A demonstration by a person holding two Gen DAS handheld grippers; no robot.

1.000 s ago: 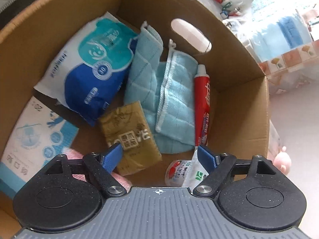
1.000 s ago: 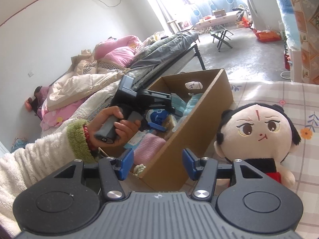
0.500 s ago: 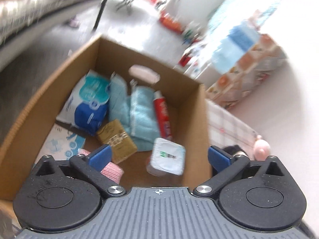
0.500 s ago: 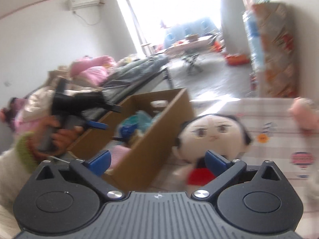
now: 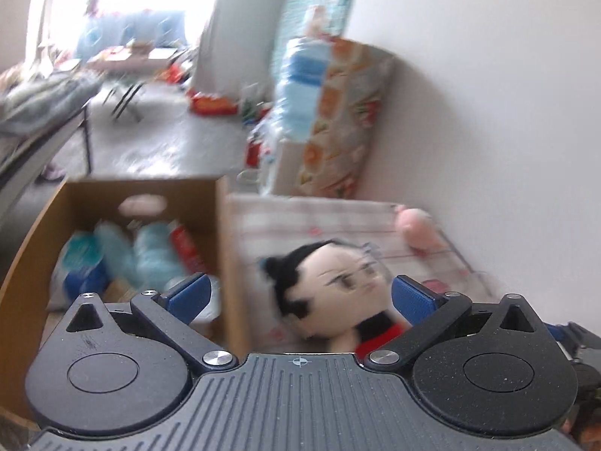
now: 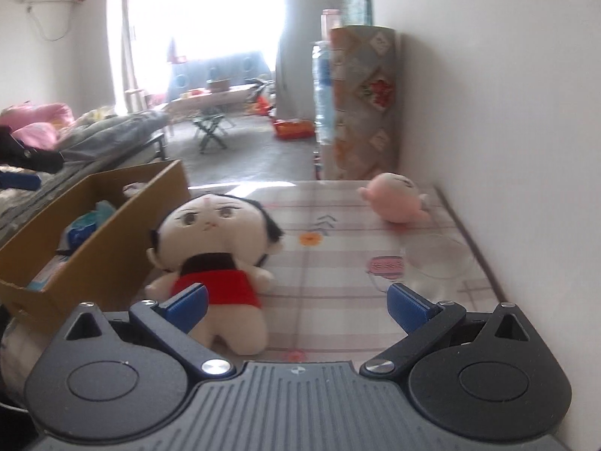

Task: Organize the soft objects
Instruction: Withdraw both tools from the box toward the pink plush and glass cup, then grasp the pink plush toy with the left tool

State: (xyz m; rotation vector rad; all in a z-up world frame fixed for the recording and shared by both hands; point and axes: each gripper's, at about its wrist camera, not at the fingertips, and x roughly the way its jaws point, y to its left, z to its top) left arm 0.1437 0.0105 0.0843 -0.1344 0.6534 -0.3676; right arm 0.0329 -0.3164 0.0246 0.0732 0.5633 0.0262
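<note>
My right gripper (image 6: 296, 302) gapes wide and empty over the plush doll (image 6: 214, 248), which lies on the table against the cardboard box (image 6: 112, 240), presumably lined up for boxing.

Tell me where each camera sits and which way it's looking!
Left wrist: rides on the left claw, looking forward and down at the cardboard box and the black-haired doll; only its own open blue fingers show.
Right wrist: rides on the right claw, looking across the checked tablecloth at the doll, the pink plush and a clear cup; its open fingers show.
Shared: box, doll, pink plush, bright room behind.
</note>
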